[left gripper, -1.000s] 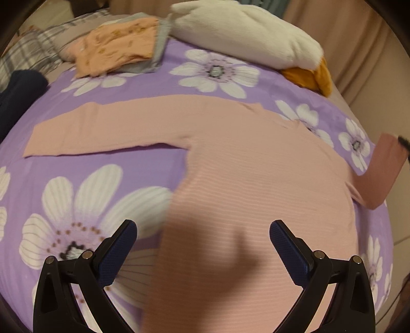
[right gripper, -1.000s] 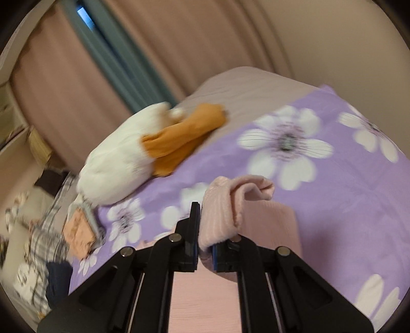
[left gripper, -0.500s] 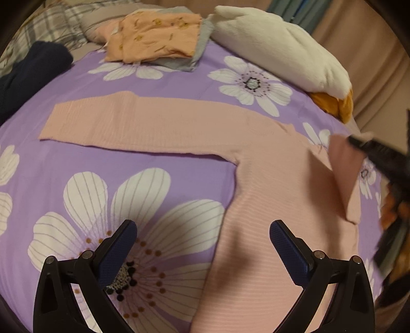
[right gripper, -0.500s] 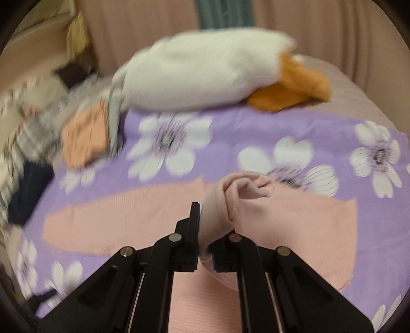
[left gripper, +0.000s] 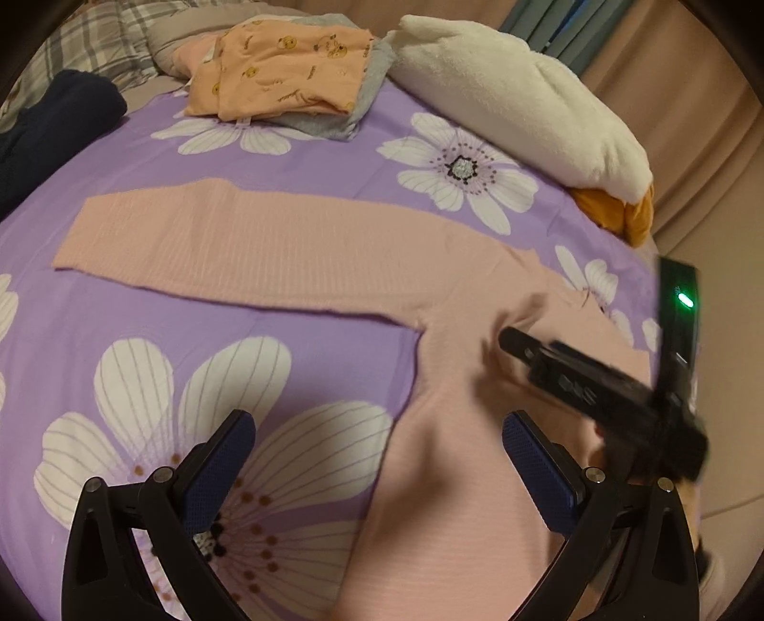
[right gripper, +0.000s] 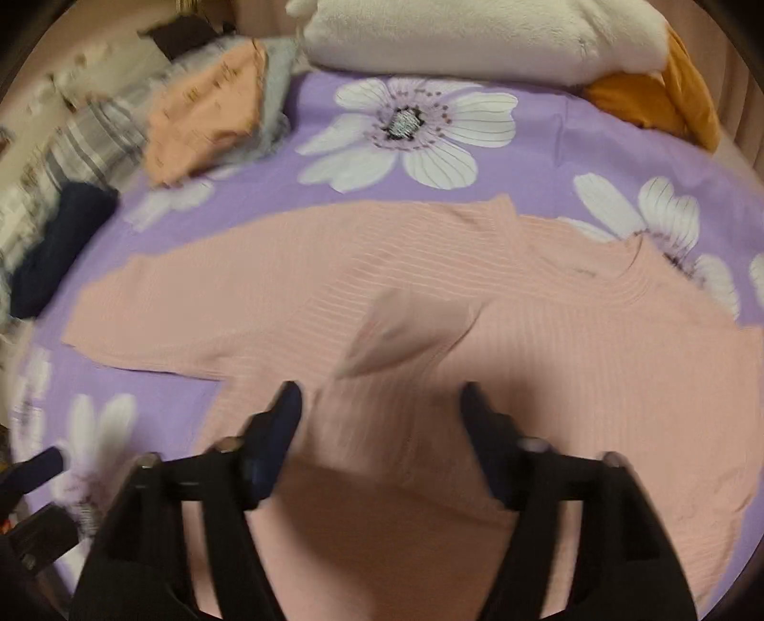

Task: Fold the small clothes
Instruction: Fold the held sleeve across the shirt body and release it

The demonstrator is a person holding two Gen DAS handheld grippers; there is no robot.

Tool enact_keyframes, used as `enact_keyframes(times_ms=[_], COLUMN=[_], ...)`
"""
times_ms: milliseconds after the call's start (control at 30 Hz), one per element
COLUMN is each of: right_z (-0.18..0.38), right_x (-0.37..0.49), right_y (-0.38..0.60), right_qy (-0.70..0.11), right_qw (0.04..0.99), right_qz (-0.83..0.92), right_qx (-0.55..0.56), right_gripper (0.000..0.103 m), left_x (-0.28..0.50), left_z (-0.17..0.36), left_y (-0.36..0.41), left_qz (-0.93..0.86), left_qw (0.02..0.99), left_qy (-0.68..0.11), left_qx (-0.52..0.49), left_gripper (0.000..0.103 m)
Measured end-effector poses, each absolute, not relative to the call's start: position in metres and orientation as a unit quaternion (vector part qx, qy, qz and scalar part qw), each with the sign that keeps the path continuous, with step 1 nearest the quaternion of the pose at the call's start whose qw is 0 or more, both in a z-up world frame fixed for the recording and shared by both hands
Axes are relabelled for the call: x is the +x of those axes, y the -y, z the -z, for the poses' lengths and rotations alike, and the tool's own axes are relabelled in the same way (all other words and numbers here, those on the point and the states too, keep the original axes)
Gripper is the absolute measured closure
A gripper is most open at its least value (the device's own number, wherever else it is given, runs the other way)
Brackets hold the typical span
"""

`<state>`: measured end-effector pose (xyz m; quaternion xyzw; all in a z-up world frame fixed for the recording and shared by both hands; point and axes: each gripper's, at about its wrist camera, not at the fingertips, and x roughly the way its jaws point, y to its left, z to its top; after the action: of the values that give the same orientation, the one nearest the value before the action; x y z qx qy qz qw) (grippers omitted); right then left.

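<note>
Both claws stand spread over the bed. Left gripper (left gripper: 377,458) hangs with its blue-padded fingers (left gripper: 217,470) wide apart and nothing between them, above the lower edge of the pink ribbed top (left gripper: 305,248). Right gripper (right gripper: 379,420) has just been opening; its jaws are parted, blurred in its own view, and no cloth sits between them. In the left wrist view it shows as a dark blurred body at the right edge with a small green light (left gripper: 685,301) glowing on it.

That pink top lies flat on a purple bedspread (left gripper: 143,305) printed with large white daisies. One long sleeve (left gripper: 200,239) stretches straight out to the left. The other sleeve is laid back across the chest, its cuff (right gripper: 406,329) resting loosely on the body just ahead of the right jaws. The neckline (right gripper: 635,258) points toward the far right.

Farther up the bed a folded orange garment (left gripper: 281,71) with small printed figures sits on a grey one (left gripper: 367,91). Beside them lies a white plush pillow (left gripper: 515,100), with mustard-yellow fabric (left gripper: 616,212) tucked under its far end. A dark navy piece of clothing (left gripper: 57,114) lies at the left, next to plaid grey bedding (left gripper: 95,43). Beige curtains (left gripper: 678,95) and a teal strip hang behind. The print on the orange cloth seems to include lettering, too small to read.
</note>
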<state>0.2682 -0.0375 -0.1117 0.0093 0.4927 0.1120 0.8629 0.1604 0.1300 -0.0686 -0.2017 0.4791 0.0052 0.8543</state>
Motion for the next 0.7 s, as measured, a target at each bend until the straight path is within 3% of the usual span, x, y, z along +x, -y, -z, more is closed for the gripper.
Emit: enact_keyframes(times_ms=[300, 433, 500, 567, 700], right_z=[0.064, 0.079, 0.084, 0.089, 0.101], right_x=[0.207, 0.19, 0.185, 0.181, 0.183], right_y=[0.157, 0.211, 0.225, 0.234, 0.245], right_qy=[-0.407, -0.412, -0.41, -0.406, -0.41], right_qw=[0.893, 0.893, 0.893, 0.895, 0.893], right_qz=[-0.121, -0.059, -0.05, -0.042, -0.031], right_qx=[0.151, 0.17, 0.177, 0.181, 0.183], right_gripper=[0.035, 0.056, 0.061, 0.064, 0.067], left_x=[0.202, 0.234, 0.248, 0.264, 0.289], left_z=[0.051, 0.052, 0.058, 0.068, 0.098], left_y=[-0.082, -0.044, -0.031, -0.017, -0.005], left_qz=[0.122, 0.193, 0.203, 0.203, 0.188], left_qw=[0.849, 0.831, 0.826, 0.824, 0.816], left_qy=[-0.454, -0.45, -0.451, -0.455, -0.48], left_qx=[-0.239, -0.265, -0.27, -0.268, -0.261], left_gripper=[0.001, 0.001, 0.004, 0.019, 0.035])
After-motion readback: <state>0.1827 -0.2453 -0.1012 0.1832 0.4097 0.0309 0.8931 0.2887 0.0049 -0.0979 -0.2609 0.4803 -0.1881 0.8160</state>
